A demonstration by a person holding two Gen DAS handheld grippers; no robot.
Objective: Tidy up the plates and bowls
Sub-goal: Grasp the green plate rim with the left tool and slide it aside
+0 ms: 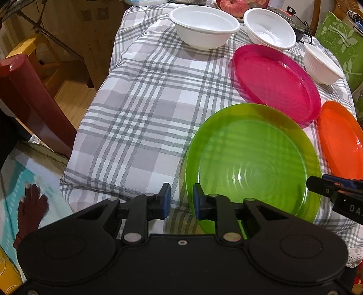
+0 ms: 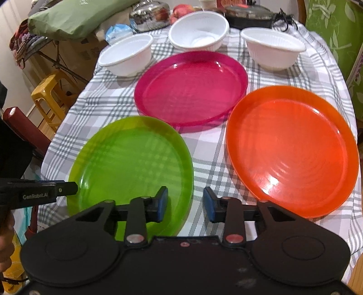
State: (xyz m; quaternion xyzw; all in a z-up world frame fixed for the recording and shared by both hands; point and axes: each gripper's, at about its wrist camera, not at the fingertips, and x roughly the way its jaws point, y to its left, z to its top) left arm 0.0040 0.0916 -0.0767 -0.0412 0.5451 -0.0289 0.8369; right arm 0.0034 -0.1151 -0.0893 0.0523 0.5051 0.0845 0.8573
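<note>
- The tabletop [image 2: 204, 163] is draped in a grey-and-white checked cloth and carries three plates and three bowls, all lying flat and upright.
- Green plate [image 2: 133, 158] sits at the near left edge, nothing on it; the check pattern shows through the clear plastic.
- Orange plate [image 2: 292, 149] lies at the near right, bare as well, apart from the green one with a strip of cloth between them.
- Pink plate [image 2: 190, 88] rests farther back, between the other two, its near rim just beside both; nothing in it either.
- Three white bowls stand in a row behind the plates: left bowl [image 2: 127, 55], middle bowl [image 2: 199, 30], right bowl [image 2: 273, 48]. Each is open side up and looks to hold nothing.
- Left hand-held gripper [image 1: 179, 199] hovers over the near left rim of the green plate, its blue pads narrowly apart, with nothing pinched; the plate edge shows past the right pad.
- Right hand-held gripper [image 2: 185, 203] hangs above the cloth at the green plate's near right rim, jaws narrow and gripping nothing.
- Beyond the bowls: a dark pan with lid [image 2: 247, 13], a shiny metal pot [image 2: 149, 15] and red apples [image 2: 181, 10].
</note>
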